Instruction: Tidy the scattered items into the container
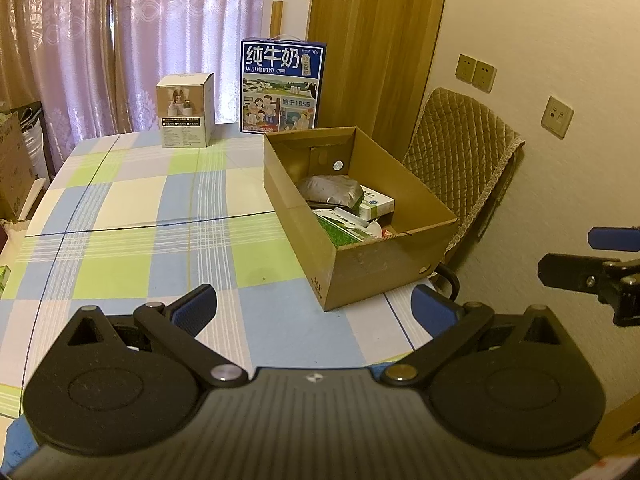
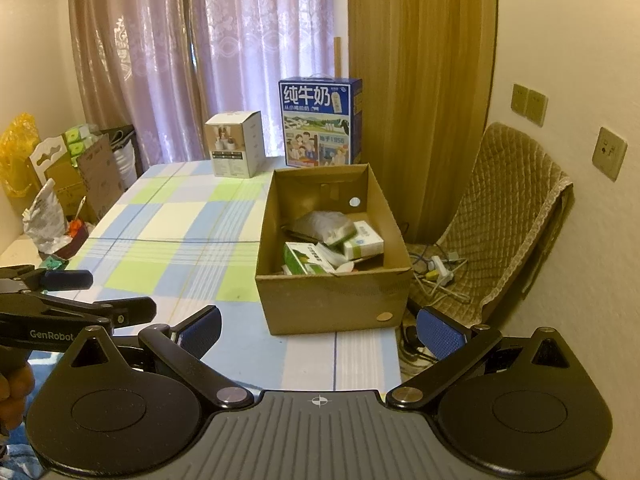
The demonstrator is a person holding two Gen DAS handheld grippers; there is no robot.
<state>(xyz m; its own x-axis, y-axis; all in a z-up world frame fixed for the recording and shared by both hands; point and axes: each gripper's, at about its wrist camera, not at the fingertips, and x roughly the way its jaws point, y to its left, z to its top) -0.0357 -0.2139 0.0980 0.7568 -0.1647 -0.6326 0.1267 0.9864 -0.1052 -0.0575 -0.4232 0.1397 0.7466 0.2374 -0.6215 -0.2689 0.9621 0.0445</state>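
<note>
Two grippers, both empty with jaws spread wide: the left gripper (image 1: 314, 310) hangs over the near edge of the checked tablecloth (image 1: 132, 208), the right gripper (image 2: 318, 330) just beside it, its fingers framing the near end of the cardboard box (image 2: 332, 300). The box sits on the right side of the table, open-topped, already holding a grey pouch (image 2: 320, 226), a white carton (image 2: 362, 244) and a green-and-white carton (image 2: 306, 260). No loose small items show on the cloth itself. At the far edge stand a small white product box (image 1: 186, 110) and a blue milk case (image 1: 282, 86), both upright and well apart from the container. Judgement: collecting looks finished or nearly so, with both tools in a standoff pose. The next move calls for checking whether the far boxes count as scatter; the milk case looks too big for one open jaw.
</note>
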